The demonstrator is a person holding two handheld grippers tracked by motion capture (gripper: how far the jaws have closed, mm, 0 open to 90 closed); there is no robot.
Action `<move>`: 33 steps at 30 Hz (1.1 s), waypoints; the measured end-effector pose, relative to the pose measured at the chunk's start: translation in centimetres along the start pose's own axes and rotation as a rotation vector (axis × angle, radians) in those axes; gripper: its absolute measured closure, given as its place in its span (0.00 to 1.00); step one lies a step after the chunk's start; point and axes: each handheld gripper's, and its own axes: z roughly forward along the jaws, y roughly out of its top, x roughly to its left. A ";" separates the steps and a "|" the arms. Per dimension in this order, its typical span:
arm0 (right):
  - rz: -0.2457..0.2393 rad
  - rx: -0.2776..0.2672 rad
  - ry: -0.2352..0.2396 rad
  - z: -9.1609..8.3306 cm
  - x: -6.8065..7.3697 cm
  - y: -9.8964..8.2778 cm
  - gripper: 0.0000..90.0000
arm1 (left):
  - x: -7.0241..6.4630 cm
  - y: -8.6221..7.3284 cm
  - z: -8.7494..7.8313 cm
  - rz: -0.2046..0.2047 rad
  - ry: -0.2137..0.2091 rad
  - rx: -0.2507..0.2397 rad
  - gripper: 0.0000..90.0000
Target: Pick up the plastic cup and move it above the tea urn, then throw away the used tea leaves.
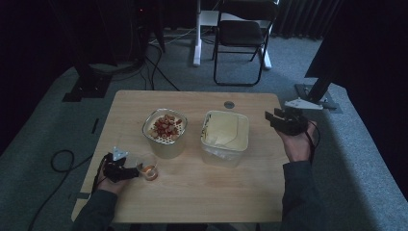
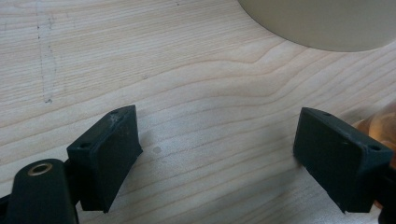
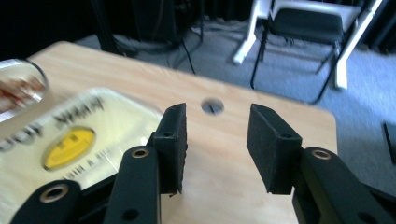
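Your wooden table [image 1: 192, 192] carries everything, so take its middle as the clock's centre. At about two o'clock stands the lidded plastic tub [image 1: 224, 137], its pale lid bearing a yellow round label in the right gripper view. Just beside it, at eleven o'clock, is the open tub of mixed nuts and red pieces [image 1: 165, 131]; the two stand near each other but apart. At three o'clock, past the lidded tub and near the table's edge, your right gripper [image 1: 275, 117] hangs above the wood with its jaws parted about halfway and nothing between them. At eight o'clock your left gripper [image 1: 140, 170] lies low on the table, jaws standing apart with bare wood between them. The small clear cup [image 1: 149, 170] with something orange inside sits at that gripper's tip, against the outer side of one jaw.
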 end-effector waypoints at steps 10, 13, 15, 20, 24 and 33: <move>0.045 0.062 -0.045 1.1 -1.2 -4.1 0.50 | 0.0 0.0 0.0 -0.002 0.003 0.001 0.16; 0.043 0.072 -0.054 1.1 -1.4 -4.9 0.48 | 0.0 -0.1 -0.1 -0.002 0.004 0.003 0.16; 0.054 0.092 -0.056 1.2 -1.8 -6.2 0.47 | 0.0 -0.1 -0.1 -0.002 0.003 0.002 0.16; 0.087 0.122 -0.055 1.6 -2.5 -8.2 0.47 | 0.1 -0.1 -0.2 -0.004 0.006 0.006 0.16; 0.081 0.144 -0.068 1.6 -2.5 -9.4 0.45 | -0.1 -0.1 -0.5 -0.012 0.012 0.028 0.19; 0.075 0.175 -0.093 1.4 -3.1 -13.4 0.43 | 0.0 -1.2 -4.0 -0.053 -0.033 -0.045 0.23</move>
